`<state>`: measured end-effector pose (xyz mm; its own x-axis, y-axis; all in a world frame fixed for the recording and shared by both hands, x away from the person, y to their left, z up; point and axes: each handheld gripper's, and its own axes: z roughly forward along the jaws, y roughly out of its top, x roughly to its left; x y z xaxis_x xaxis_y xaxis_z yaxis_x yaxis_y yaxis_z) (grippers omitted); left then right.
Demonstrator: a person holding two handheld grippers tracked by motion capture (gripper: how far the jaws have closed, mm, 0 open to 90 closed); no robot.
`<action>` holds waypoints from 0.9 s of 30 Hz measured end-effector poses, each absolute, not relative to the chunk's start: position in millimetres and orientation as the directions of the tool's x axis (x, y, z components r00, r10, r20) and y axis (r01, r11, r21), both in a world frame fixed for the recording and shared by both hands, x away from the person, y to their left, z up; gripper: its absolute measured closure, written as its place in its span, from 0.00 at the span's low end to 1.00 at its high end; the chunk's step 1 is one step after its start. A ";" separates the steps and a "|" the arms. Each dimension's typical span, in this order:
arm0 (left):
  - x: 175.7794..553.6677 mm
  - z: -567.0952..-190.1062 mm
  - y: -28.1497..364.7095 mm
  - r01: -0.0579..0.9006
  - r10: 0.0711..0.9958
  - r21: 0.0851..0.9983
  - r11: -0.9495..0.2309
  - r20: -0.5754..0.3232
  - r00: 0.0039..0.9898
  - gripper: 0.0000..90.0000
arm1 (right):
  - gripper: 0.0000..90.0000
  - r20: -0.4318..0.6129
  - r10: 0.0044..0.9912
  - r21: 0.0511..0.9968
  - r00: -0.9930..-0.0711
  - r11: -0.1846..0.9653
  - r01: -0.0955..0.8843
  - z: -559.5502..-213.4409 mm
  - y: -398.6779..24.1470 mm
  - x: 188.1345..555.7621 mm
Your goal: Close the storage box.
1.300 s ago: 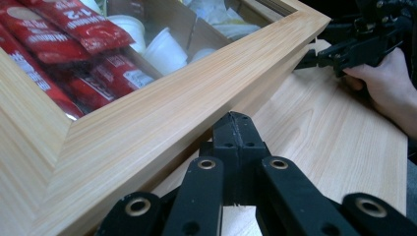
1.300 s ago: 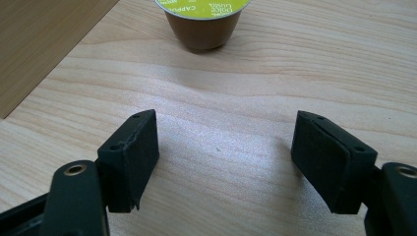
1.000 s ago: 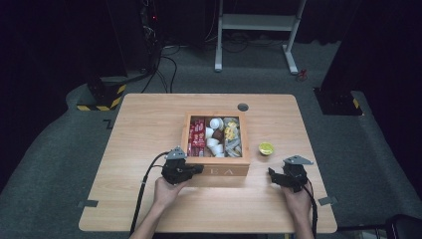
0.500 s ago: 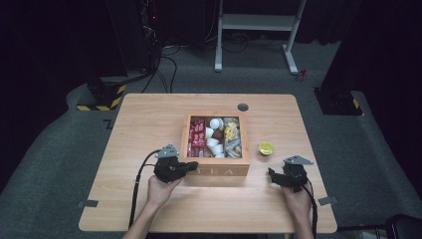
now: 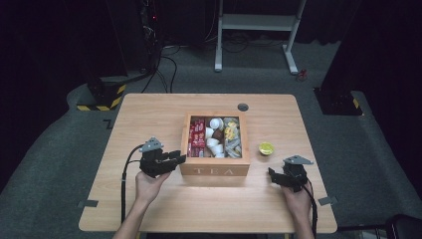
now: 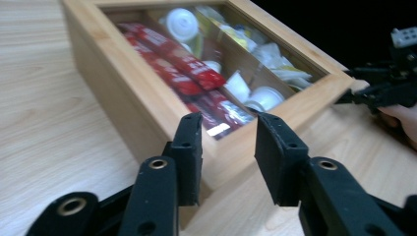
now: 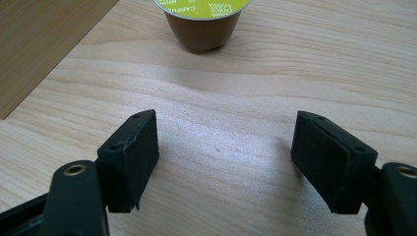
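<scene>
A wooden box marked TEA stands mid-table, holding red sachets and white capsules. My left gripper hovers at the box's front left corner. Its jaws have just been opening and now stand apart with nothing pressed between them. In the left gripper view the jaws frame that corner of the box, which lies beyond the tips. A brown capsule with a lime-green lid sits right of the box. My right gripper rests open near the front right, with the capsule ahead of its jaws.
A round black grommet sits in the tabletop behind the box. Beyond the table stand a white frame and a black-and-yellow striped base on grey floor. Bare wood lies left of the box and along the front edge.
My left gripper has drawn back to the left from the box's front, lifted a little, and its jaws have gone from shut to apart. The right gripper has kept still.
</scene>
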<state>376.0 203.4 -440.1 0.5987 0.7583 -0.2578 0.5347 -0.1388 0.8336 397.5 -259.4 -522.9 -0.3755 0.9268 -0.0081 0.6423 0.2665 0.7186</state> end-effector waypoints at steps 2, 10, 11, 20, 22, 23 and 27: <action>376.8 -439.2 207.7 0.537 0.773 0.835 -0.123 -0.259 0.579 0.66 | 0.29 -0.008 0.927 0.719 -0.376 0.267 0.642 -522.9 -259.4 397.5; 380.0 -437.5 223.9 0.530 0.822 0.843 -0.094 -0.234 0.519 0.60 | 0.29 -0.008 0.927 0.719 -0.376 0.267 0.642 -522.9 -259.4 397.5; 380.0 -437.5 226.4 0.529 0.827 0.844 -0.086 -0.236 0.511 0.59 | 0.29 -0.008 0.927 0.719 -0.376 0.267 0.642 -522.9 -259.4 397.5; 379.2 -442.5 243.9 0.536 0.868 0.841 -0.069 -0.214 0.449 0.56 | 0.29 -0.010 0.926 0.719 -0.378 0.269 0.640 -522.9 -259.5 397.6; 377.9 -441.9 243.8 0.529 0.873 0.845 -0.082 -0.195 0.447 0.56 | 0.29 -0.010 0.926 0.719 -0.378 0.270 0.640 -522.9 -259.5 397.6; 377.6 -441.3 244.1 0.524 0.875 0.846 -0.094 -0.182 0.450 0.56 | 0.29 -0.010 0.926 0.719 -0.378 0.269 0.641 -522.9 -259.5 397.6; 378.0 -440.6 248.1 0.512 0.885 0.853 -0.100 -0.159 0.438 0.55 | 0.29 -0.010 0.926 0.719 -0.378 0.269 0.641 -522.9 -259.5 397.6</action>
<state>378.0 248.1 -440.6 0.4377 0.8850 -0.1589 0.5123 -0.1002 0.8529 397.6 -259.5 -522.9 -0.3775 0.9259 -0.0101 0.6407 0.2691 0.7190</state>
